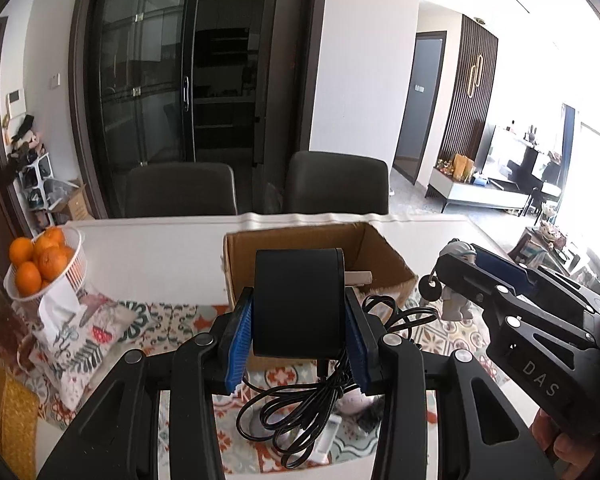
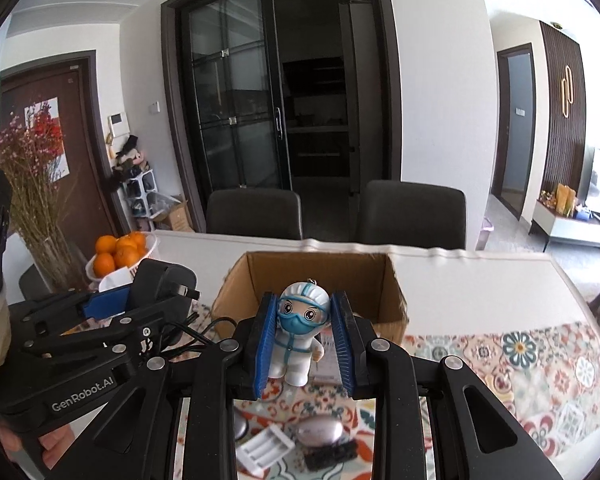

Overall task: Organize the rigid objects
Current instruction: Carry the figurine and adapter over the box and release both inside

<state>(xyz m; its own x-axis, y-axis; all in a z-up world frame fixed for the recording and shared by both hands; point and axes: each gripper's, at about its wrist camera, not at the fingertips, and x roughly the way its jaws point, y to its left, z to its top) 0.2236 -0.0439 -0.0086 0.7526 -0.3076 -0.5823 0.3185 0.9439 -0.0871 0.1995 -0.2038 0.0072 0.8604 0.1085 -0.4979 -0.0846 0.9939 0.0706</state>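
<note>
Above the cardboard box (image 1: 320, 264), seen from my left wrist, my left tongs (image 1: 300, 328) are clamped on a black power adapter (image 1: 300, 300), its cable (image 1: 300, 408) dangling in loops toward the patterned cloth (image 1: 172, 316) on the counter (image 1: 160, 256). Right of the box, my right tongs (image 1: 460, 268) carry a small white figurine (image 1: 456, 304), with a dark disc on a key-ring hanging beside it. Inside the box one pale, flat piece shows behind the adapter; what else lies there I cannot tell. Left of the box stands a white basket (image 1: 76, 268) of oranges.

From my right wrist, short of the box (image 2: 320, 276), my right tongs (image 2: 304, 340) are closed on the masked figurine (image 2: 300, 332), held upright clear of the cloth. Left of the box, my left tongs (image 2: 140, 300) grip the adapter (image 2: 160, 284), prongs pointing boxward. On the cloth nearer me than the box wait a white battery holder (image 2: 264, 448), an oval silvery piece (image 2: 320, 432) and a small black block (image 2: 332, 456). By my reckoning, two items are in transit and at least three remain.
</note>
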